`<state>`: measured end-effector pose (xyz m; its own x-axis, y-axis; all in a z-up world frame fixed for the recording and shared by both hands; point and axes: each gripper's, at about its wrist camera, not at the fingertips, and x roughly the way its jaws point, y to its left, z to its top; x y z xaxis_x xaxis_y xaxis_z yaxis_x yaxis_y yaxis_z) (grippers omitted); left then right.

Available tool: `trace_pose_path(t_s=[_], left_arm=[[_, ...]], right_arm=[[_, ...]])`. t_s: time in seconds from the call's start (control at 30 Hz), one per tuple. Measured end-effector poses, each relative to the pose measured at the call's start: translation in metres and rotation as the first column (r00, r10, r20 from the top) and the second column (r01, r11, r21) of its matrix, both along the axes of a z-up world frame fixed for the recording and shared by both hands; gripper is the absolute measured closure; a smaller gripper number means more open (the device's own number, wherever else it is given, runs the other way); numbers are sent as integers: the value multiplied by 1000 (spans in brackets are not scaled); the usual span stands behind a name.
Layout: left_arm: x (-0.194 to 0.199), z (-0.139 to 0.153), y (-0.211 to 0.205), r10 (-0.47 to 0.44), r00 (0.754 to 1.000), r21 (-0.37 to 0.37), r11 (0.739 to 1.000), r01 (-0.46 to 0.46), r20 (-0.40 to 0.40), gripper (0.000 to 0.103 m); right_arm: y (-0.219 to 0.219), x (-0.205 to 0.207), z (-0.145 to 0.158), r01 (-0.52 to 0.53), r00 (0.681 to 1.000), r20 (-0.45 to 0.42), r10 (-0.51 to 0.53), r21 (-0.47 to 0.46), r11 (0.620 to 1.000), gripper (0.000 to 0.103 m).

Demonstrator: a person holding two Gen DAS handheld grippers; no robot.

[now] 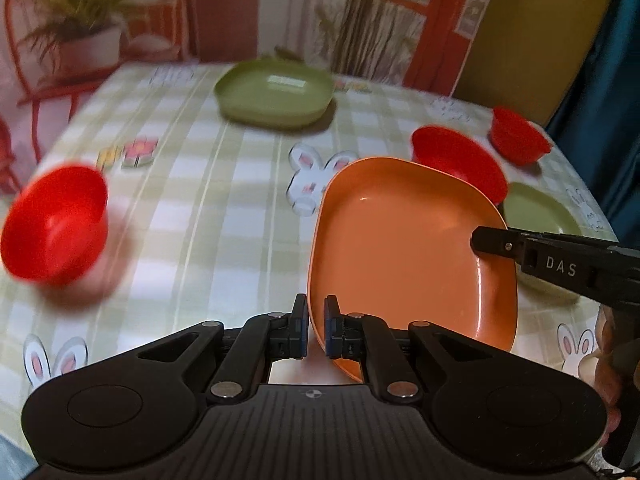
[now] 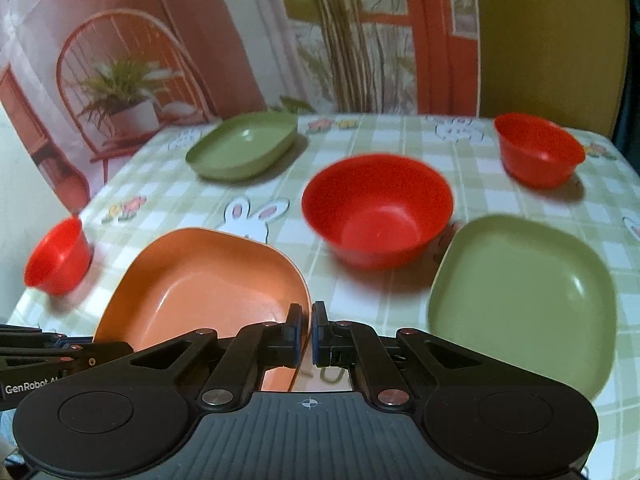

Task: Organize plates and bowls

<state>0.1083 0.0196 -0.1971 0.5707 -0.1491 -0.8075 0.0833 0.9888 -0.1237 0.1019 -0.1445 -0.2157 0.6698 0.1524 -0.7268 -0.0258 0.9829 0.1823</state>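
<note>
Both grippers grip one orange plate [image 1: 412,256]; the left gripper [image 1: 316,328] has its jaws clamped on the plate's near rim at 6 o'clock in the left wrist view, and the right gripper [image 2: 311,332] has its jaws clamped on the plate's rim at 5 o'clock of the plate in the right wrist view; the plate is tilted, its hollow facing up and toward the cameras, and whether its far edge touches the surface [image 2: 400,292] I cannot tell. In the left wrist view the right gripper's black fingers come in from 3 o'clock and meet the plate's right rim; a large red bowl [image 2: 378,210] stands upright just beyond the plate, at 12 o'clock in the right wrist view; a green plate [image 2: 524,300] lies flat at 3 o'clock, just beside that bowl; a second green plate [image 2: 244,146] lies far off at 11 o'clock, near the back edge; a small red bowl [image 2: 538,150] stands at 1 o'clock, well apart from the rest; another red bowl [image 2: 58,256] sits at 9 o'clock near the left edge, blurred. The surface wears a green checked cloth with rabbits and flowers; behind it hangs a printed backdrop [image 2: 132,60] of a chair and potted plant.
</note>
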Motion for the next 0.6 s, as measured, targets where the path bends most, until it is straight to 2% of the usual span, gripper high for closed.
trace_pose_path(t_s=[0.17, 0.4, 0.6], left_arm=[[14, 28, -15, -35, 997, 8, 999, 34, 65, 95], [32, 65, -50, -88, 982, 25, 996, 85, 165, 95], [48, 76, -82, -139, 973, 14, 990, 139, 184, 94]], right_arm=[[-21, 5, 21, 49, 997, 52, -51, 49, 998, 99], [-51, 16, 61, 92, 984, 149, -95, 24, 995, 98], [-84, 23, 91, 130, 968, 217, -128, 6, 992, 98]])
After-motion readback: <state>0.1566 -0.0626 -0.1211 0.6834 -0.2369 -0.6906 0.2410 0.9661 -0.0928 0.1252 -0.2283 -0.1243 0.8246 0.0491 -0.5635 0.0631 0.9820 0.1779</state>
